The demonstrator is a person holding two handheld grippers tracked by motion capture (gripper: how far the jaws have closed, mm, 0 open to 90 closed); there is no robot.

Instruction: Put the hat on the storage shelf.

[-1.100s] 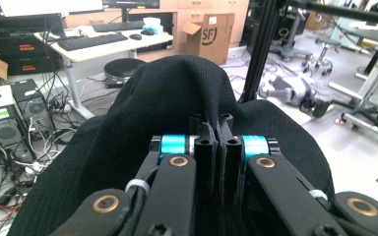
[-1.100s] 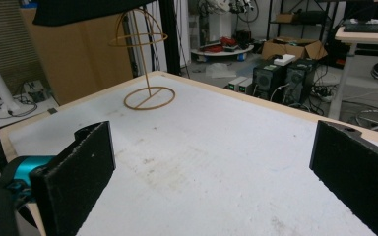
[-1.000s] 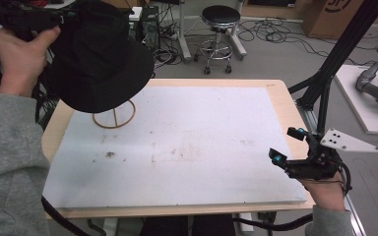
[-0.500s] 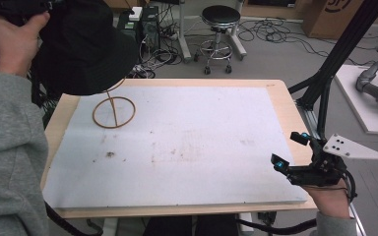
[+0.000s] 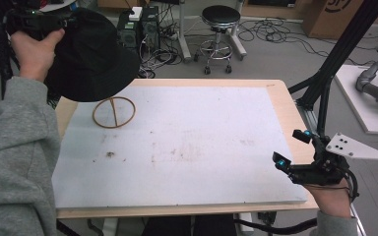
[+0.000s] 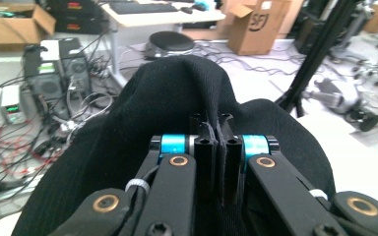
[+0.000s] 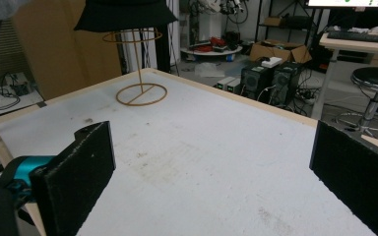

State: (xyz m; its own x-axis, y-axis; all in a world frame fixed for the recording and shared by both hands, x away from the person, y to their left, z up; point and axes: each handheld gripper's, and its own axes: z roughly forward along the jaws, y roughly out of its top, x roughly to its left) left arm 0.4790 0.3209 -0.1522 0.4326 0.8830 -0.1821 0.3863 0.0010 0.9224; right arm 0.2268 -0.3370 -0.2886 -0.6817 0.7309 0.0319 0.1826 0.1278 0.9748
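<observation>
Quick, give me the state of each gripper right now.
Left gripper: shut on the black hat, held up above the wooden hat stand.
Right gripper: open, holding nothing, by the table's right edge.

stool (image 5: 220,19) | cardboard boxes (image 6: 252,24) | computer towers (image 5: 137,29)

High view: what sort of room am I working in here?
Likely a lab or workshop: computer towers and loose cables on the floor, cardboard boxes, a stool behind the table.
</observation>
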